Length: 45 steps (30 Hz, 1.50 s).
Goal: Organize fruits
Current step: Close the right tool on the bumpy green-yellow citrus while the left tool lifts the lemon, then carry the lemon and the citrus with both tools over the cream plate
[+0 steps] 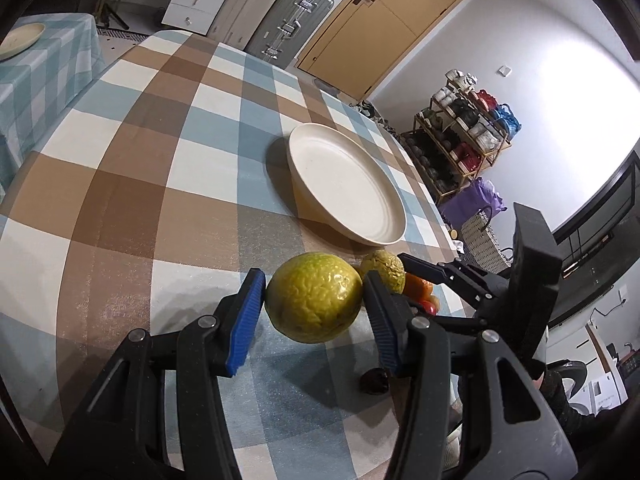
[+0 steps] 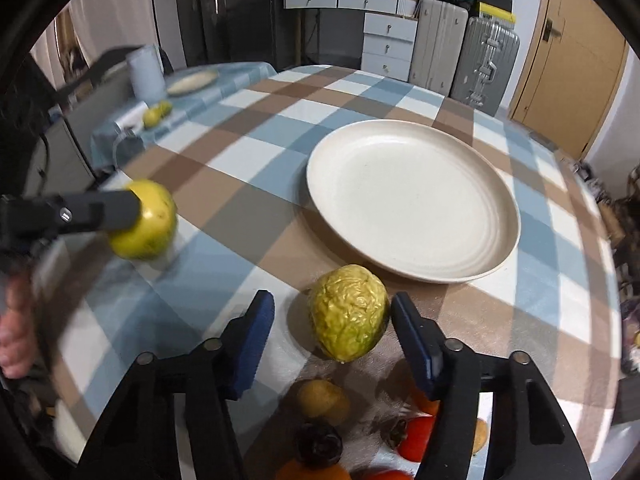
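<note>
My left gripper (image 1: 314, 304) is shut on a wrinkled yellow-green fruit (image 1: 314, 298) and holds it above the checked tablecloth; it shows in the right wrist view (image 2: 146, 220) at the left. My right gripper (image 2: 332, 316) is open, its blue pads on either side of a second wrinkled yellow fruit (image 2: 349, 312) that rests on the cloth, also seen in the left wrist view (image 1: 384, 270). An empty cream plate (image 2: 460, 264) (image 1: 308, 152) lies just beyond. More fruits lie below the right gripper: a small yellow one (image 2: 322, 400), a dark one (image 2: 318, 442), red-orange ones (image 2: 416, 436).
The round table has a checked cloth (image 1: 160, 160). A second table with a small plate (image 2: 192, 82), a white jug (image 2: 146, 72) and green fruit (image 2: 158, 112) stands far left. Suitcases (image 2: 484, 64), drawers and a door stand behind.
</note>
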### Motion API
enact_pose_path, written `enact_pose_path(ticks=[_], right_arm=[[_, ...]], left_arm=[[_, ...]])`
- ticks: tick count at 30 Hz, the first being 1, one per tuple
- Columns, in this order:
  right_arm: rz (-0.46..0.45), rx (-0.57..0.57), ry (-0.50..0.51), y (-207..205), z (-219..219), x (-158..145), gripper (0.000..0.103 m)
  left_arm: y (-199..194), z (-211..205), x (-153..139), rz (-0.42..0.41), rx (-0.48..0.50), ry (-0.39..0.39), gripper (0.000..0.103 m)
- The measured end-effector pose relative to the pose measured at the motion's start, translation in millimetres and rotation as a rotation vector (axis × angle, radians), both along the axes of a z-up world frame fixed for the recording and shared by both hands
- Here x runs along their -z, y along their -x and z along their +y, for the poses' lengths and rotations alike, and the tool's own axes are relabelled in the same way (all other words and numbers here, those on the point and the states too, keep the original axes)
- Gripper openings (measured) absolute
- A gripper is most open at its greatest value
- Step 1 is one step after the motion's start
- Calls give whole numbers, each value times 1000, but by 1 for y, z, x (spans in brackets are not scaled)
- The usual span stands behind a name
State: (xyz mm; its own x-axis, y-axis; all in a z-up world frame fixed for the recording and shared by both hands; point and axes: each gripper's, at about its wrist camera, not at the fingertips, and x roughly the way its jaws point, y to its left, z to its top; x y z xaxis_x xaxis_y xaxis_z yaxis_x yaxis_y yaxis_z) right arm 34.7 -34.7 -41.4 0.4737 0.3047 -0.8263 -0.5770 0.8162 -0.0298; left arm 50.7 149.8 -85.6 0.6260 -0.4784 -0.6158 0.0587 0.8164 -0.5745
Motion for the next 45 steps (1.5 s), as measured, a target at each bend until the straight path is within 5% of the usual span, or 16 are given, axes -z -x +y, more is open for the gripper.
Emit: enact_pose_path(ticks=[2,9,21,32,45], right_arm=[[-22,-3,38,2,2,1,46],[8,20,-19,-4,-10,0,45],[96,76,-389,-18,-60,-21,44],[71,107,-560,-51,-103,-48,44],[55,103,-614,-136,-108,-70,44]], left_arm=[[0,0,1,3,0,-3,48],[-1,-5,-1,2,-7,-6,48],[-27,-30,-15,9,17,-55,48],[-96,-69,-37,-29,80,-134,48],[-196,-87,-41,-44,124,-186,47]])
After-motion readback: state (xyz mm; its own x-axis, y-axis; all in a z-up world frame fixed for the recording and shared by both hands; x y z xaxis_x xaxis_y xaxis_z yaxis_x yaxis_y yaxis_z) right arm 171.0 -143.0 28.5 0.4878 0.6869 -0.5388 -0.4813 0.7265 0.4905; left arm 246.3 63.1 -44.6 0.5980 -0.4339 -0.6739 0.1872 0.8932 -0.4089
